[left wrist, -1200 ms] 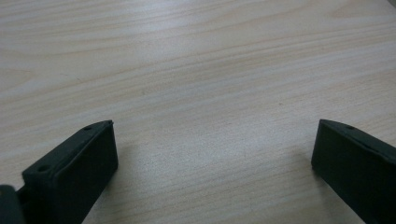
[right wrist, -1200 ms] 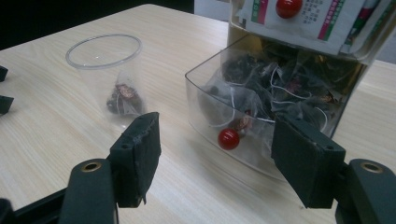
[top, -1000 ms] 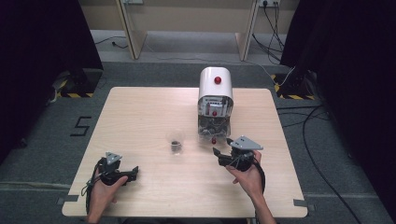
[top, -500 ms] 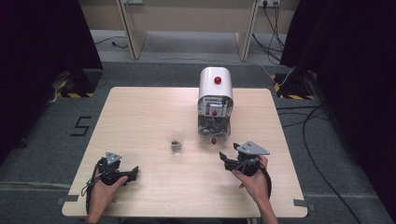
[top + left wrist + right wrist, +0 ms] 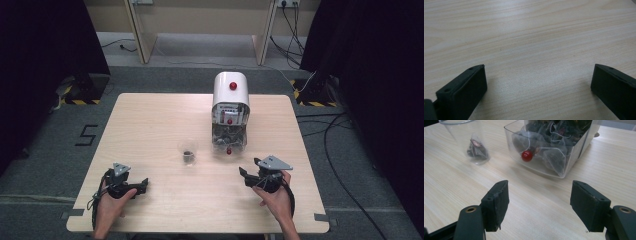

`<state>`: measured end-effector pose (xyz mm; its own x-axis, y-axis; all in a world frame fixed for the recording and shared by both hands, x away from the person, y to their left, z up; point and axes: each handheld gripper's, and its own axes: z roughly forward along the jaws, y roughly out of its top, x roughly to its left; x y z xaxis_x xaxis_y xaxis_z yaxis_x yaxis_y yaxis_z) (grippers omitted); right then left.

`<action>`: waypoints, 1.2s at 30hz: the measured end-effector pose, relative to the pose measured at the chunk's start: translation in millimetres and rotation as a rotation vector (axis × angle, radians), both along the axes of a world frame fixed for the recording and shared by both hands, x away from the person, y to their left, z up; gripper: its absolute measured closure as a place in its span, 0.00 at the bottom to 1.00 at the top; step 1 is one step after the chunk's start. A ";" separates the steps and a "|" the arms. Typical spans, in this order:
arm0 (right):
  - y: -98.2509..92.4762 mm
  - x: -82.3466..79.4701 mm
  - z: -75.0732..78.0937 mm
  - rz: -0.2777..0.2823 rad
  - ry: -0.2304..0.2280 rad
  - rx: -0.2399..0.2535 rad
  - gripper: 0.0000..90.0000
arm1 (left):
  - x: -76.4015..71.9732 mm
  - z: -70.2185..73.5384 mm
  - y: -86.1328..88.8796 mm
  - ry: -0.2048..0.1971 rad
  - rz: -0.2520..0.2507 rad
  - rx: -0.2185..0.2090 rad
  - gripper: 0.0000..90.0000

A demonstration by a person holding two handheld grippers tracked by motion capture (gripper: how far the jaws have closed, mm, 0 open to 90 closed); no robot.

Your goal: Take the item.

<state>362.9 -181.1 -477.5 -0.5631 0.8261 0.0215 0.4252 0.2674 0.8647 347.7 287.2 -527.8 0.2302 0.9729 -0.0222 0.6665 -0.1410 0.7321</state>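
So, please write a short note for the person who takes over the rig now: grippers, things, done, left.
Left gripper: open, empty, near the table's front-left edge.
Right gripper: open, empty, facing the dispenser tray.
Clear plastic cup: mid-table, one tea bag inside.
White dome-topped tea bag dispenser: right of the cup; its clear tray holds many bags.
Done: one bag in the cup.
Left: probably more bags; unclear.

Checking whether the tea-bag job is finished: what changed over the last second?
The right gripper drew back from the dispenser toward the table's near edge, jaws open and empty. The left gripper, the cup with its tea bag and the dispenser kept their places.
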 end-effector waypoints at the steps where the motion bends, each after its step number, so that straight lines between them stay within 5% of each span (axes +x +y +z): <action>1: -0.7 -0.4 -1.1 -0.001 0.002 -0.002 0.36 | 0.0 0.0 0.0 0.000 0.000 0.000 0.00; 36: -19.3 -14.7 -22.4 -0.035 0.081 -0.035 0.30 | 0.0 0.0 0.0 0.000 0.000 0.000 0.00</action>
